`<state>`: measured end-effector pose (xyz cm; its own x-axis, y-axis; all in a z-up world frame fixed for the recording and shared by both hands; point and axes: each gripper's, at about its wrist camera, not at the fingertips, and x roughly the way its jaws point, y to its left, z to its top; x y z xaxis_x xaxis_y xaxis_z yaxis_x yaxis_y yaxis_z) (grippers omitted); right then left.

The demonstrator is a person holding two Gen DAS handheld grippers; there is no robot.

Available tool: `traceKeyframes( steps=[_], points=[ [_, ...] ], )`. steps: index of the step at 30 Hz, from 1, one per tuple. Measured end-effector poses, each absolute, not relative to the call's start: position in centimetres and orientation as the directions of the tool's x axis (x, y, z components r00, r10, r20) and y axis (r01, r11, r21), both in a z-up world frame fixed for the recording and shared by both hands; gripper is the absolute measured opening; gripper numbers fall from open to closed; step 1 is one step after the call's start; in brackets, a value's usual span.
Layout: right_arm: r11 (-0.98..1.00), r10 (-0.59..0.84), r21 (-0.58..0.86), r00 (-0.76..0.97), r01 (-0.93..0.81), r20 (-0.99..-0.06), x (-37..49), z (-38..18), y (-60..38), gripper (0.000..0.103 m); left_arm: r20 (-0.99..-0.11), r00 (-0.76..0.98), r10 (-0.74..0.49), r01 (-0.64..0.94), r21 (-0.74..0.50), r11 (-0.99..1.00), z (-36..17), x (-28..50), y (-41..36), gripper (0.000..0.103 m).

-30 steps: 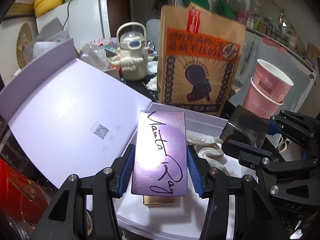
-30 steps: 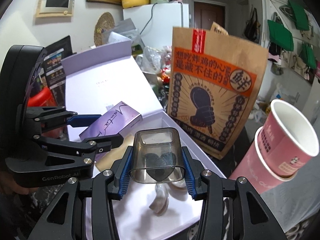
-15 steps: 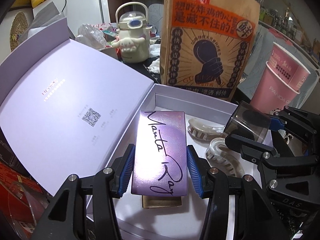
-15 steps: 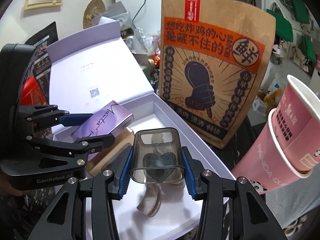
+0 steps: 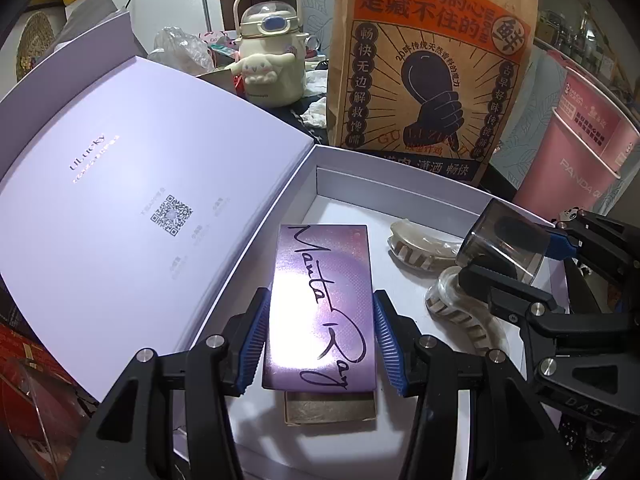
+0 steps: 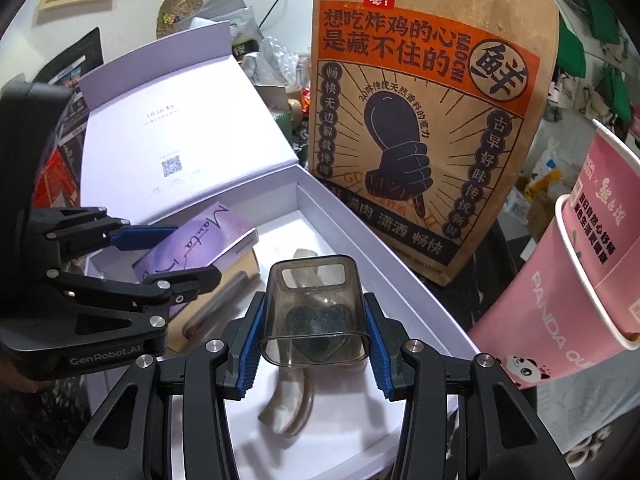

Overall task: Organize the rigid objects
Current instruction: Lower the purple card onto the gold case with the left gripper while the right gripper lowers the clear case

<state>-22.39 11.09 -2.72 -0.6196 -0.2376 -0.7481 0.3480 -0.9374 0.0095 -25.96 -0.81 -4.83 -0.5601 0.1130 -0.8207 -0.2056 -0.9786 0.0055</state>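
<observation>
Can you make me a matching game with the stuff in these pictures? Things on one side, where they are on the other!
Things:
1. purple box
2. smoky clear case
3. hair claw clips
4. pink paper cups

Places:
A. lying on the floor of the white gift box
B. held in the left gripper
C. standing outside the gift box, to its right
D. held in the right gripper

Pairs: 1-B, 2-D, 3-A, 4-C
</observation>
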Motion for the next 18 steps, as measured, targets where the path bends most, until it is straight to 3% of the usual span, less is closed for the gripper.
traceKeyframes(
  steps=[18],
  points=[
    [-0.942, -0.211, -0.012, -0.619, 0.336, -0.757, -22.4, -2.4, 11.0, 0.048, -0.856, -0.507, 0.103, -0.194, -0.004, -0.981, -5.6, -26.0, -0.7, 0.051]
  ],
)
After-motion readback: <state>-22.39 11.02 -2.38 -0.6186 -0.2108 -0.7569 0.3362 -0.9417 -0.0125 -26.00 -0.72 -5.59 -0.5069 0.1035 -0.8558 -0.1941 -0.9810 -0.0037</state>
